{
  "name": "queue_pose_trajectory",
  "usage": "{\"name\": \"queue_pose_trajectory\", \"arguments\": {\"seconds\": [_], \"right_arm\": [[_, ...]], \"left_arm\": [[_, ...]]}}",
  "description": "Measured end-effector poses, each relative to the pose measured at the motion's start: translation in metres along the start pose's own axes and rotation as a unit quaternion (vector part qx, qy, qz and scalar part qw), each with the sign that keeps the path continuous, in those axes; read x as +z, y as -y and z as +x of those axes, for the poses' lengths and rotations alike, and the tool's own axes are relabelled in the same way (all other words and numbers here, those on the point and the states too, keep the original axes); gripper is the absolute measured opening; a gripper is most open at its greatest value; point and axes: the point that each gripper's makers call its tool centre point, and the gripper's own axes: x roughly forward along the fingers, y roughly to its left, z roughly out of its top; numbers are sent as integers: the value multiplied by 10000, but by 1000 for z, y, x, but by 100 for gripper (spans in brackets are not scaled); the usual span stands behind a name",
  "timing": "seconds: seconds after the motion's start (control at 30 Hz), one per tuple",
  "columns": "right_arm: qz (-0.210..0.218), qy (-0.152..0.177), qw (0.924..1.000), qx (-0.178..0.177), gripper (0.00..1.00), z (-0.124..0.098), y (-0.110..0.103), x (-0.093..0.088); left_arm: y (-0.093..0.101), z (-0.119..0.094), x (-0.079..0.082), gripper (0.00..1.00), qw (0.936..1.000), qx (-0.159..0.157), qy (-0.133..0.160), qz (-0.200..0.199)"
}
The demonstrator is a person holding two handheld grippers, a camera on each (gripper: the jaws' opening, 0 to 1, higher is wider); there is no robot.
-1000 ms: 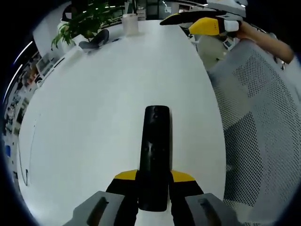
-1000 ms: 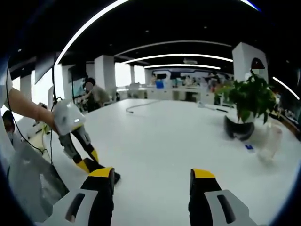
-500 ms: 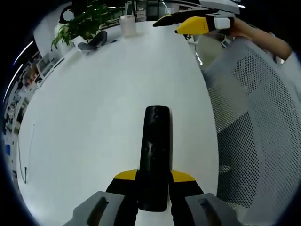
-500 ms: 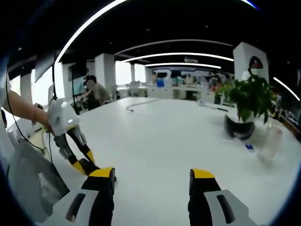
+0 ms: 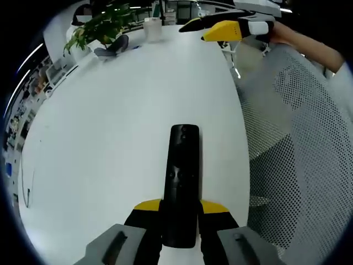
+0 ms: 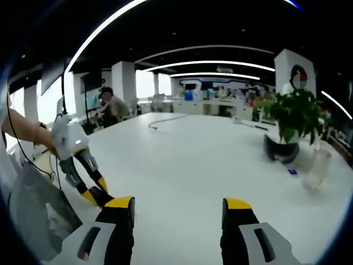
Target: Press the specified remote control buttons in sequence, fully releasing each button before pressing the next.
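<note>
One remote control (image 5: 182, 182), black, sits clamped between the two yellow-tipped jaws of my left gripper (image 5: 181, 210). It points straight away from the camera, its far end out over the white table (image 5: 110, 143). I can make out a round button cluster midway along its face, nothing finer.

My right gripper (image 6: 179, 212) has its two jaws spread wide with only bare tabletop between them. In the right gripper view the left gripper (image 6: 91, 190) shows at the left edge, tips down near the table, a person's hand (image 6: 41, 138) on its white body.

One white mesh chair (image 5: 298, 138) stands against the table's right edge. Farther on, the right gripper (image 5: 220, 26) hovers above the far corner. At the far end: one potted plant (image 6: 292, 118), one clear cup (image 6: 315, 165), one cable (image 6: 165, 122). One person (image 6: 110, 109) sits beyond the table.
</note>
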Motion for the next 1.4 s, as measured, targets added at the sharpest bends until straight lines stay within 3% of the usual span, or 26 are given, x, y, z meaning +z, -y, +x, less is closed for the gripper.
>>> {"name": "queue_pose_trajectory", "arguments": {"seconds": [1.4], "right_arm": [[-169, -279, 9994, 71, 61, 3, -5, -8]], "left_arm": [[35, -4, -8, 24, 9999, -44, 106, -34]]}}
